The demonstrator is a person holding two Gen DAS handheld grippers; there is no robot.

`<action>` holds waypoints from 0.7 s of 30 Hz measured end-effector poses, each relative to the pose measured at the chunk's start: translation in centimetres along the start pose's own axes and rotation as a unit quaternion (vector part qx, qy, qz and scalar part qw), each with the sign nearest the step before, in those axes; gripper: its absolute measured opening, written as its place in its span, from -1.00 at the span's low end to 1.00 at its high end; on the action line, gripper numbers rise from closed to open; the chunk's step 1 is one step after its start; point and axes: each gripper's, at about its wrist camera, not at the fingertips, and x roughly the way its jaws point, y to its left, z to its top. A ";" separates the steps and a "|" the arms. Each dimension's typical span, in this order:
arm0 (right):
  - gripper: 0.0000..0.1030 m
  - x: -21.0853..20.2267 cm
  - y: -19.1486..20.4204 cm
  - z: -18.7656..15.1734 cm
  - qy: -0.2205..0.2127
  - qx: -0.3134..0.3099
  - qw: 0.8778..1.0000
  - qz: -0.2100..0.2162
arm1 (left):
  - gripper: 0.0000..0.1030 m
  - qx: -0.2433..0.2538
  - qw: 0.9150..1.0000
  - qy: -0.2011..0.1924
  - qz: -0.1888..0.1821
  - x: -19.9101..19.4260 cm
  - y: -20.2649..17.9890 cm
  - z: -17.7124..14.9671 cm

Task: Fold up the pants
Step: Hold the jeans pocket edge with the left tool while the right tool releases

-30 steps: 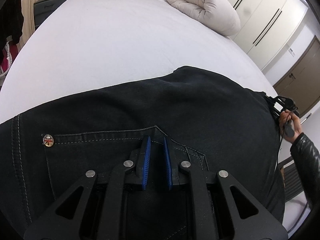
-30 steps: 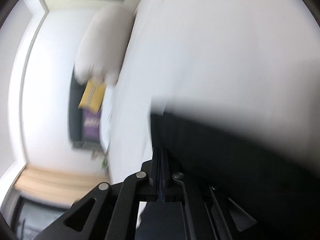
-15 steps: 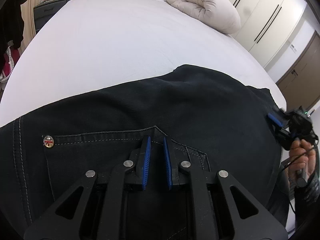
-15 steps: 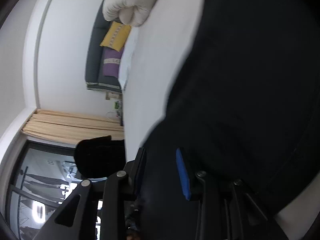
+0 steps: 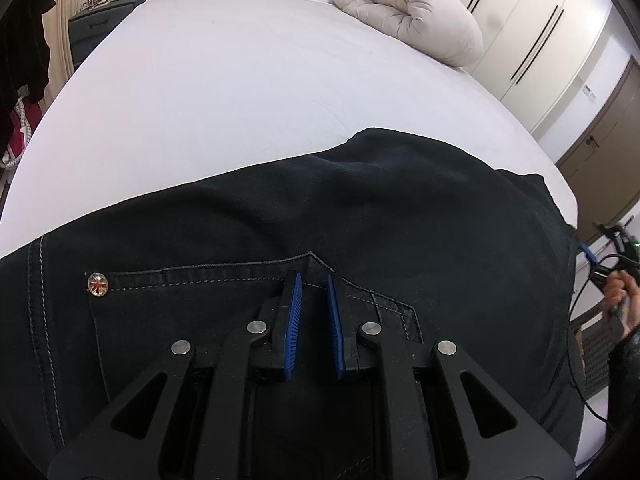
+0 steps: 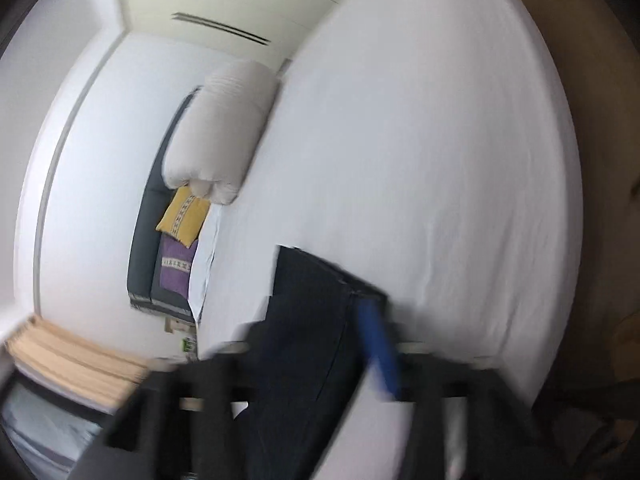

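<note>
Black pants (image 5: pixel 360 220) lie crosswise under the left gripper (image 5: pixel 313 320), jaws nearly shut, gripping nothing visible; the right gripper (image 6: pixel 320 344), jaws opening astride cloth, lies off their end.

The right hand-held gripper (image 6: pixel 320 344), seemingly off the pants (image 5: pixel 320 216), is opening.

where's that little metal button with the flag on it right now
In the left wrist view, the flag button sits on the black pants, low left, at the pocket's top left corner, left of the left tongs.
</note>
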 end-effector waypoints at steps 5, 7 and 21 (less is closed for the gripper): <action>0.19 2.3 -1.3 -1.0 0.022 0.054 0.998 0.005 | -0.74 -0.002 1.000 0.000 -0.001 -0.1 -0.2 -0.1; 0.19 3.8 -1.8 -1.3 0.028 0.072 0.997 0.008 | -0.74 -0.004 1.000 0.001 -0.002 0.0 -0.2 -0.1; -0.70 9.5 -2.2 1.0 0.059 0.128 0.989 0.047 | -0.74 -0.003 1.000 0.001 0.000 0.0 -0.1 0.0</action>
